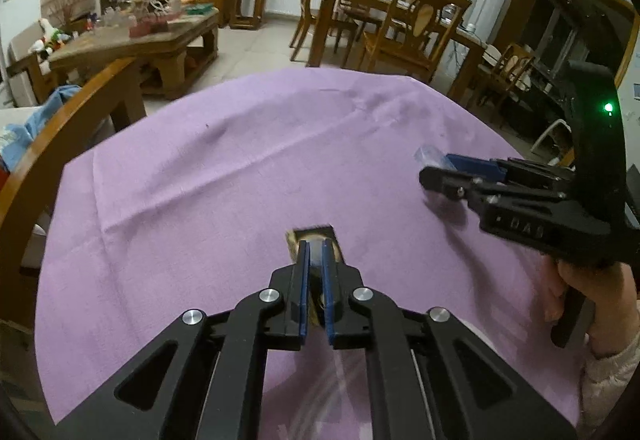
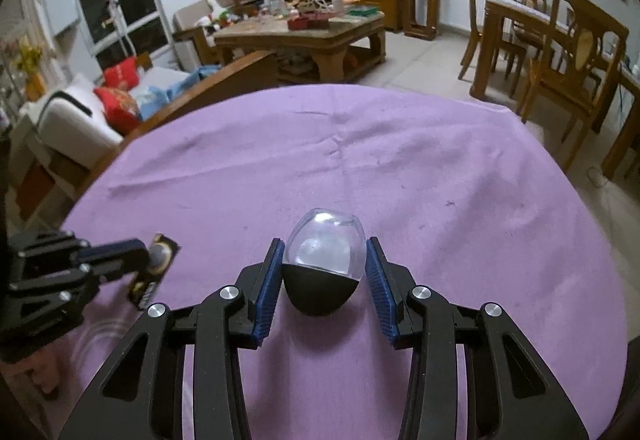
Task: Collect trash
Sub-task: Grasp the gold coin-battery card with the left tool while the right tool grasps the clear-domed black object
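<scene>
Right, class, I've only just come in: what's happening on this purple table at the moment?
A person is clearing trash with two handheld grippers. The left gripper is shut on a small dark wrapper, holding it over the purple tablecloth. The right gripper holds a capsule, clear on top and black below, between its blue pads. No bin shows in either view.

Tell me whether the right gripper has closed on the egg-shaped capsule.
Shut on it. The right gripper has both blue pads touching the sides of the capsule, whose clear half points away.
</scene>
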Demonstrator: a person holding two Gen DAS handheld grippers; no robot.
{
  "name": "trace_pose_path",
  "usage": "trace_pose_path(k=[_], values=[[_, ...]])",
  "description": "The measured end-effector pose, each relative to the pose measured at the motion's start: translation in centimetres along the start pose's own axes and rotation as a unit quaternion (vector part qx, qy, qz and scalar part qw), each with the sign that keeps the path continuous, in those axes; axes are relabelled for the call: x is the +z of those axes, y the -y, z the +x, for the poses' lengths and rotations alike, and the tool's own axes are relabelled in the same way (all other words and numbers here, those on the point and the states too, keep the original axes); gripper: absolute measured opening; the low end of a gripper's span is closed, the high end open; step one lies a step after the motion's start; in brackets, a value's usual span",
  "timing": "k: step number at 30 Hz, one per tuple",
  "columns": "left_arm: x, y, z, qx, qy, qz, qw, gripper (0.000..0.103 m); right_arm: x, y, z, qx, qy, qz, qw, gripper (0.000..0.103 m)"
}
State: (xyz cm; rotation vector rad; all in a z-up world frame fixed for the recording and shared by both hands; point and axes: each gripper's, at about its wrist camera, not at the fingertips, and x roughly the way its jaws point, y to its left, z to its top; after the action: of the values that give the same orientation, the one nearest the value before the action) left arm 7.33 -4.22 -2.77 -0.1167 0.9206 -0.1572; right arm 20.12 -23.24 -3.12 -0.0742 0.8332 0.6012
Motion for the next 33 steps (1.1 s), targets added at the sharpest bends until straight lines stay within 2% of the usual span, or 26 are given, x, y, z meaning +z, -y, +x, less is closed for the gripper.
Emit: trace_pose_path(k=[1,2,3,5,6,7,10,13,14,15,19,21,25,28,29,30,31,32,33], values=[[-0.1,0.3,0.0,0.008,-0.006,0.006,0.9999,0.046,-0.2,0.1,-0.5,0.005,0.004,0.004,1.0,0.041],[-0.2,0.7,0.0,0.016,-0.006,0.013,0.9998,0.063,-0.3,0.2,-0.9,0.009,0.007,0.006,1.0,0.041],[-0.2,1.2,-0.1,0.028,-0.002,0.023,0.9993,0.085,-0.5,0.2,-1.4,0.015,0.01,0.009,1.0,0.041],[-0.4,1.9,0.0,0.04,-0.001,0.043,0.9983,0.085,-1.0,0.1,-2.1,0.026,0.014,0.012,0.999,0.041],[-0.3,2.1,0.4,0.045,-0.008,0.051,0.9976,0.08,-1.2,0.0,-2.4,0.029,0.016,0.012,0.999,0.041],[-0.3,2.3,0.9,0.053,-0.018,0.054,0.997,0.062,-1.3,-0.1,-2.7,0.032,0.018,0.012,0.999,0.041],[-0.1,2.4,1.0,0.088,-0.005,0.061,0.9942,0.031,-1.7,-0.1,-3.7,0.038,0.024,0.01,0.999,0.041],[0.0,1.8,0.8,0.087,0.001,0.054,0.9948,0.023,-2.2,0.0,-4.6,0.044,0.032,0.012,0.998,0.041],[0.1,1.7,0.6,0.08,0.005,0.054,0.9954,0.006,-2.4,0.2,-5.1,0.047,0.037,0.013,0.998,0.041],[0.1,1.7,0.3,0.078,0.007,0.053,0.9955,0.001,-2.5,0.3,-5.3,0.05,0.04,0.015,0.998,0.041],[-0.1,2.1,-1.7,0.058,0.031,0.041,0.997,0.001,-2.9,1.2,-7.6,0.065,0.069,0.03,0.995,0.041],[0.4,2.2,-2.1,0.059,0.037,0.045,0.9966,0.001,-2.9,1.9,-8.9,0.068,0.082,0.035,0.994,0.041],[0.9,2.6,-1.0,0.072,0.01,0.06,0.9956,0.005,-3.7,3.0,-10.3,0.07,0.086,0.039,0.993,0.041],[1.0,2.4,1.5,0.095,-0.029,0.074,0.9924,0.006,-4.6,3.5,-10.7,0.076,0.08,0.046,0.993,0.041],[1.2,2.3,1.7,0.094,-0.022,0.079,0.9922,0.008,-4.7,3.5,-10.7,0.076,0.079,0.045,0.993,0.041],[1.4,2.3,2.0,0.092,-0.021,0.085,0.992,0.02,-5.0,3.3,-10.8,0.076,0.079,0.044,0.993,0.041],[1.7,2.2,2.2,0.092,-0.017,0.086,0.9919,0.04,-5.1,3.2,-10.8,0.077,0.078,0.043,0.993,0.041],[1.9,2.1,2.4,0.098,-0.017,0.084,0.9915,0.055,-5.2,3.0,-10.8,0.077,0.077,0.043,0.993,0.041],[2.0,2.0,2.8,0.103,-0.011,0.086,0.9909,0.078,-5.2,2.7,-10.7,0.078,0.076,0.042,0.993,0.041]])
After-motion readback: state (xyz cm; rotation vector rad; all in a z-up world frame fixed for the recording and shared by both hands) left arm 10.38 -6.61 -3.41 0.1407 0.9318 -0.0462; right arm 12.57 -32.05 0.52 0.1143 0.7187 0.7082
